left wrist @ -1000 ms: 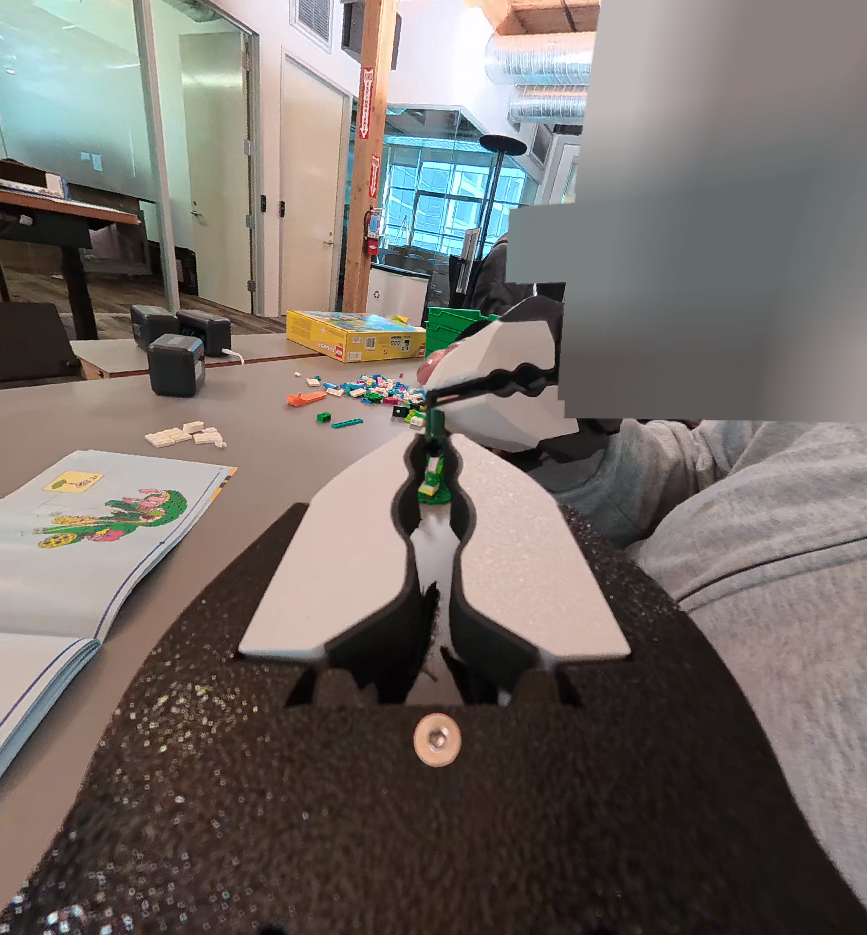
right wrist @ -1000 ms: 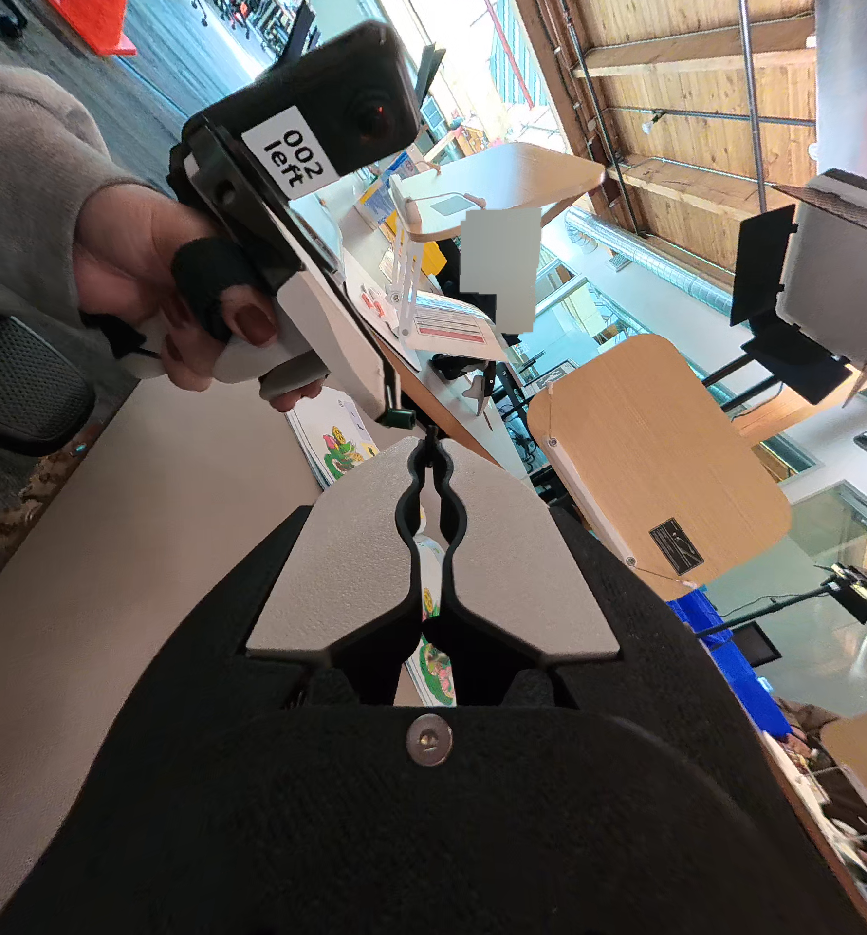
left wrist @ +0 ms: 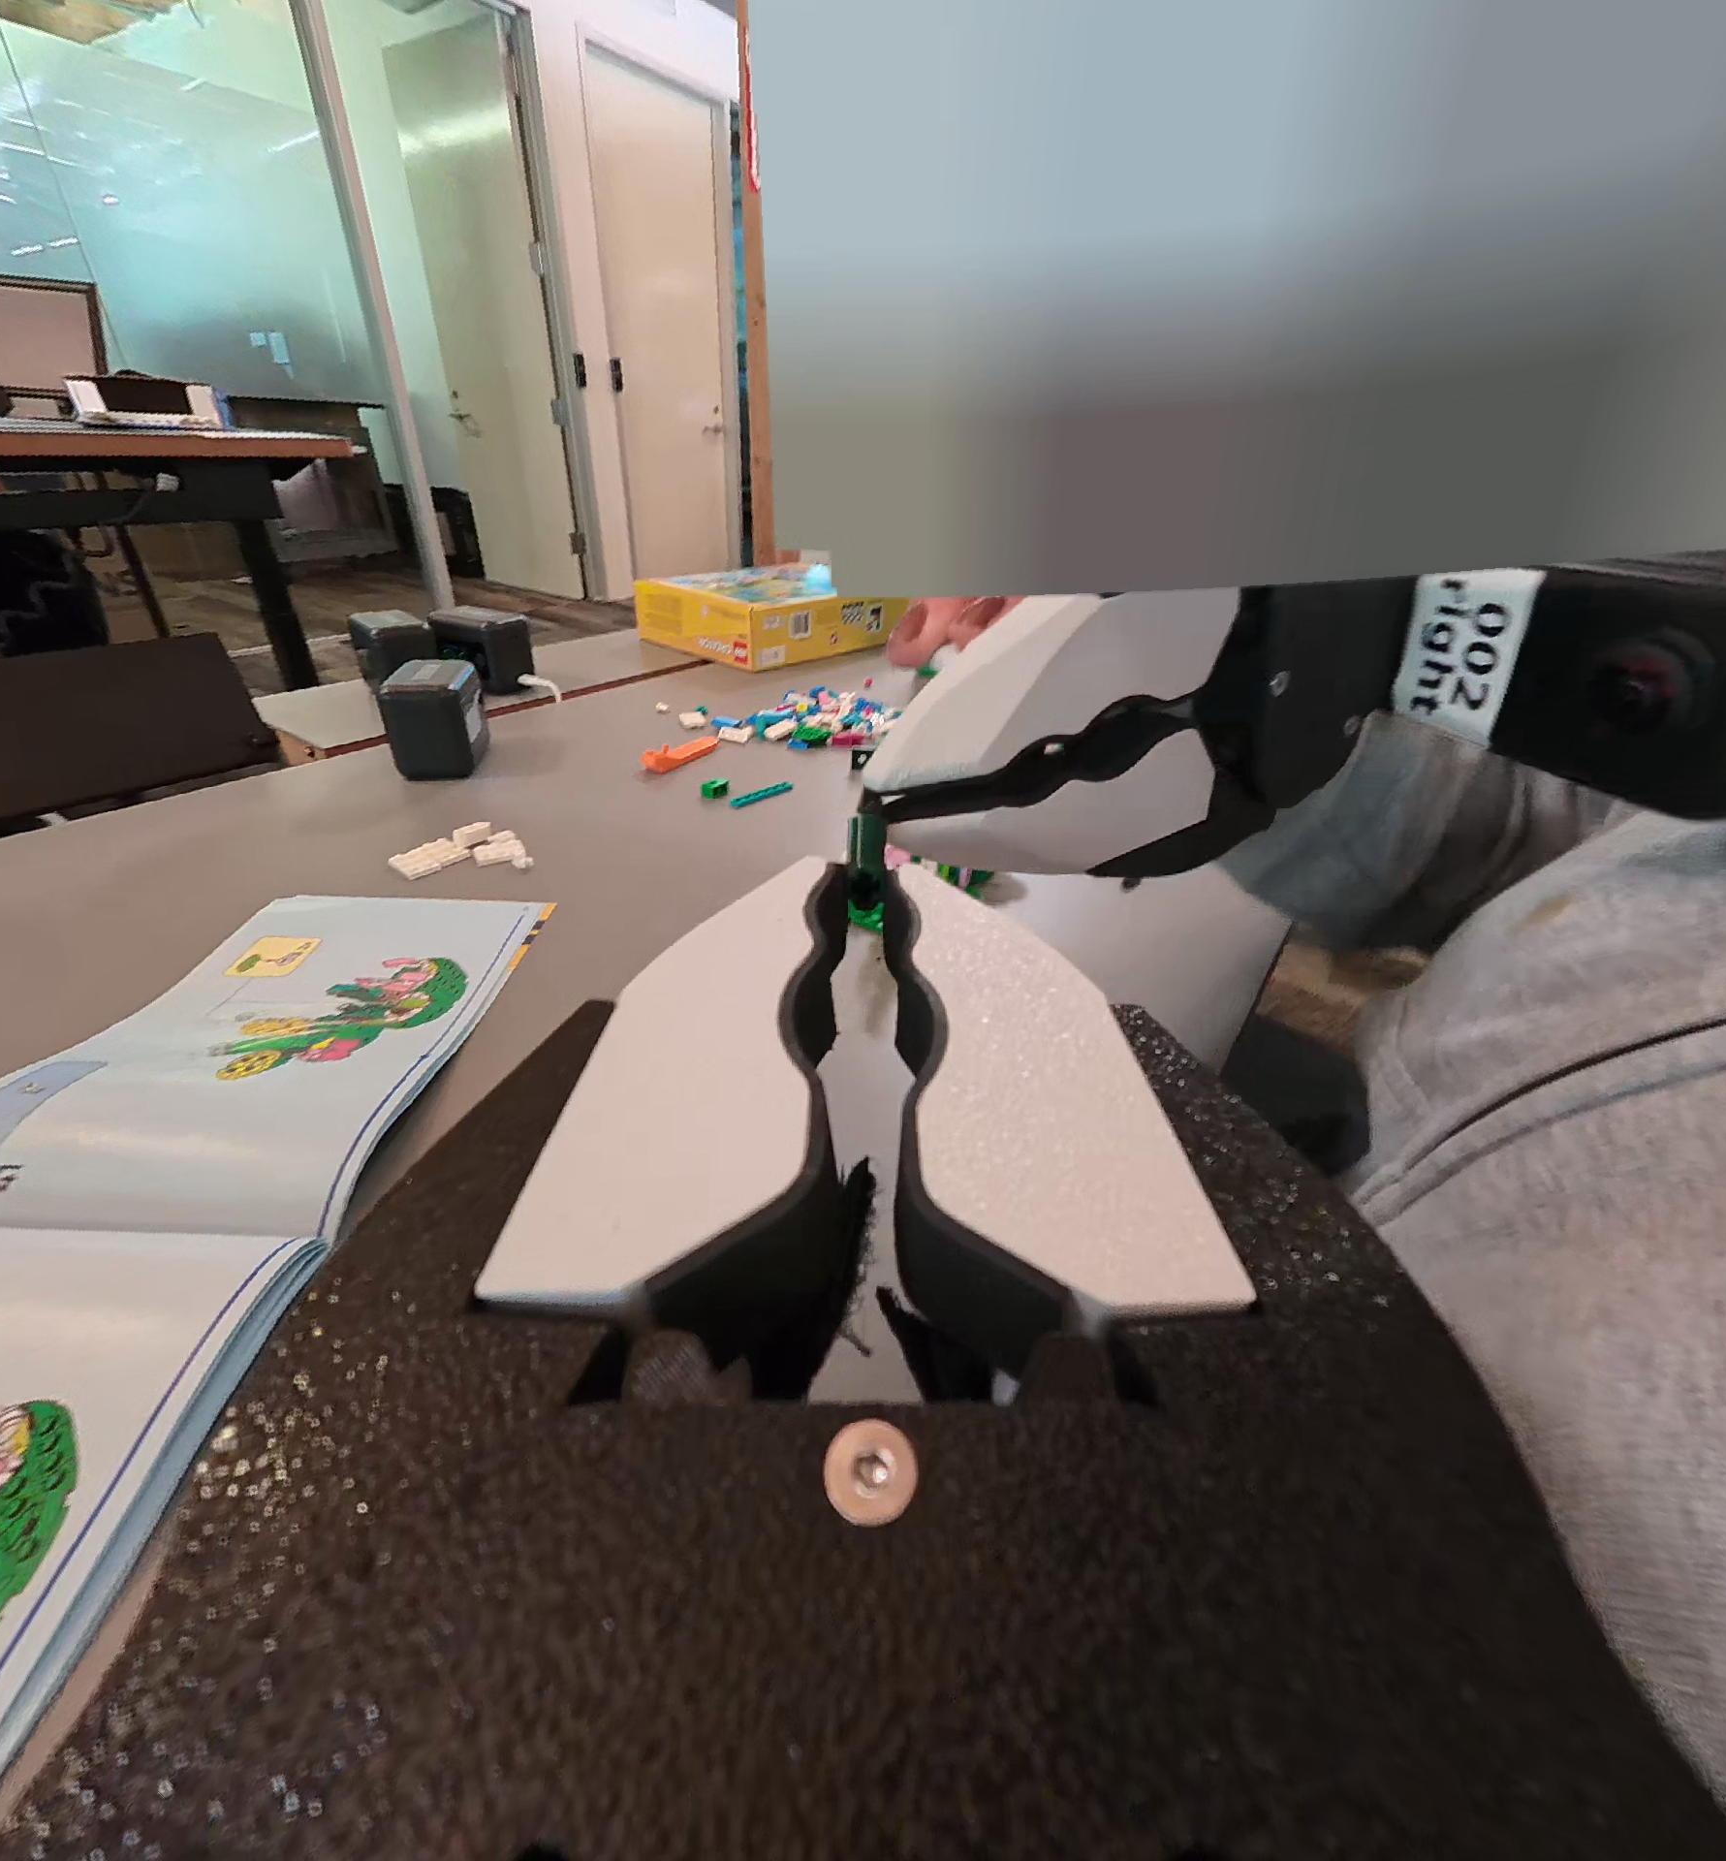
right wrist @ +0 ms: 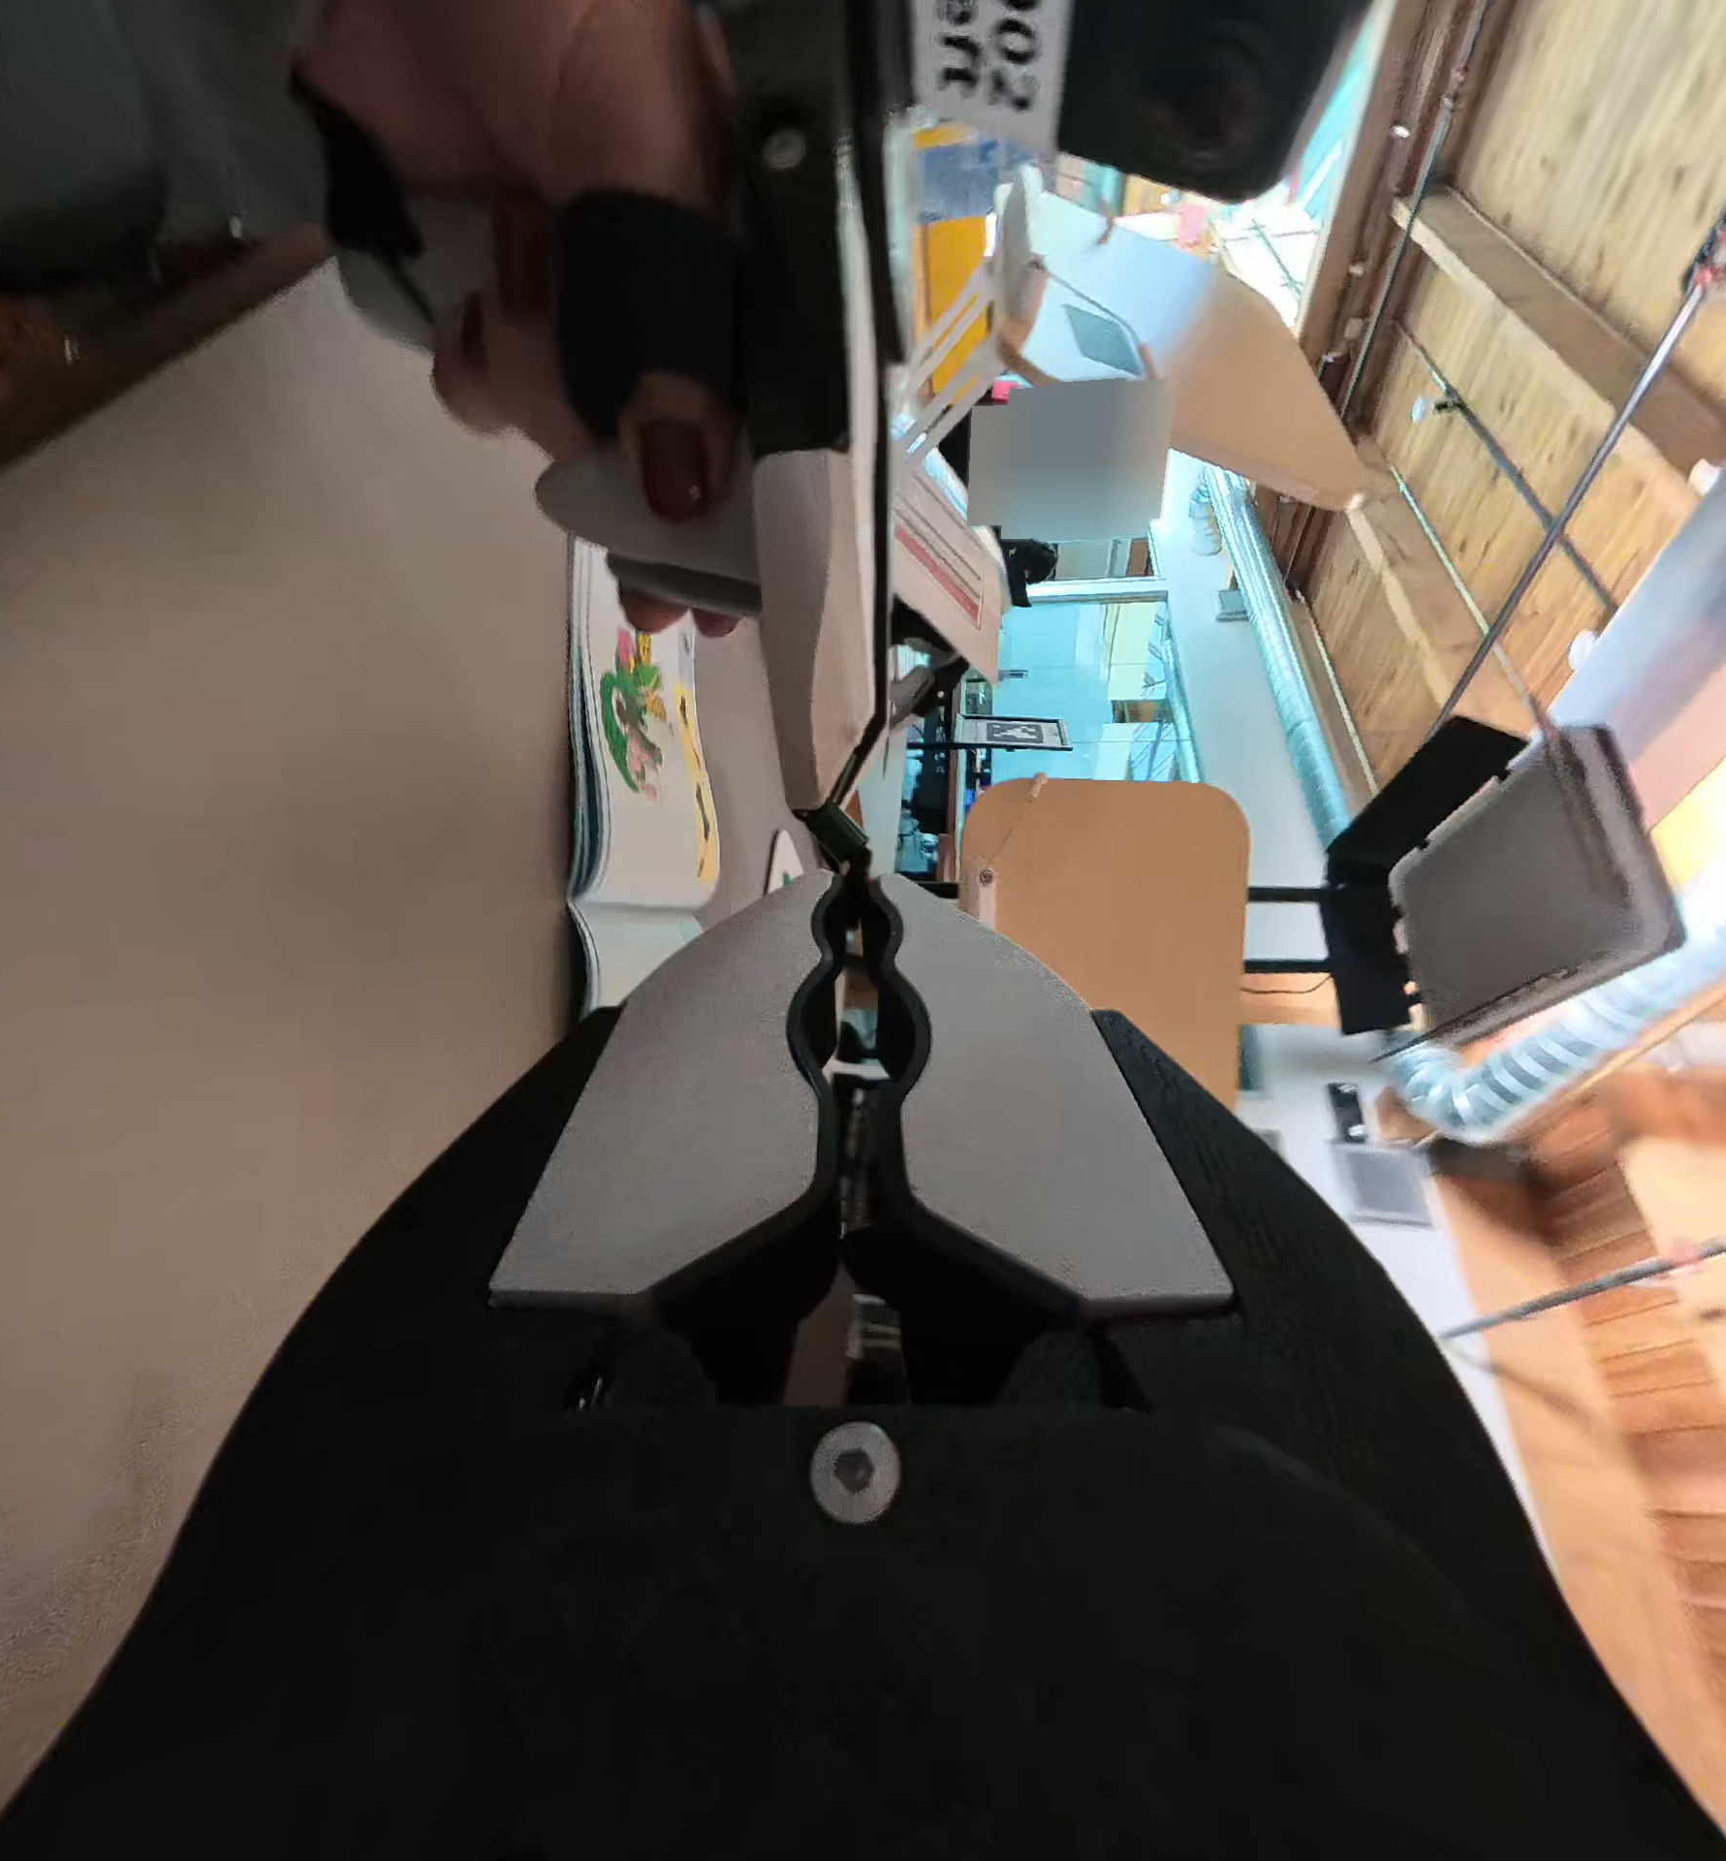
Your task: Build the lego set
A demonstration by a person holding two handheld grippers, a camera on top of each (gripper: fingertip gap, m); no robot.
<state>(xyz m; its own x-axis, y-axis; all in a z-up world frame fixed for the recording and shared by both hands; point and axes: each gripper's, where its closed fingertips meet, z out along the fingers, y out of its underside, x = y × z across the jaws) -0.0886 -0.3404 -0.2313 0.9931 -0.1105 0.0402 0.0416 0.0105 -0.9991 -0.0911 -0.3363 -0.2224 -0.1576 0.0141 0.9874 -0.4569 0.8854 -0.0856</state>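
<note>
Over the grey table, beside the open instruction booklet, the green piece is now pinched by both nearly closed grippers, the right gripper having been swung lower onto it above the left gripper.

Small green lego piece upright, pinched above grey table

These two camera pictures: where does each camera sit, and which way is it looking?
Left wrist view: sits on the left gripper, looks across the grey table at the manual; a grey sleeve shows.
Right wrist view: sits on the right gripper, rolled sideways, facing the left gripper; a hand shows.
Shared: both grippers, tips meeting at the small green lego piece, and the manual.
</note>
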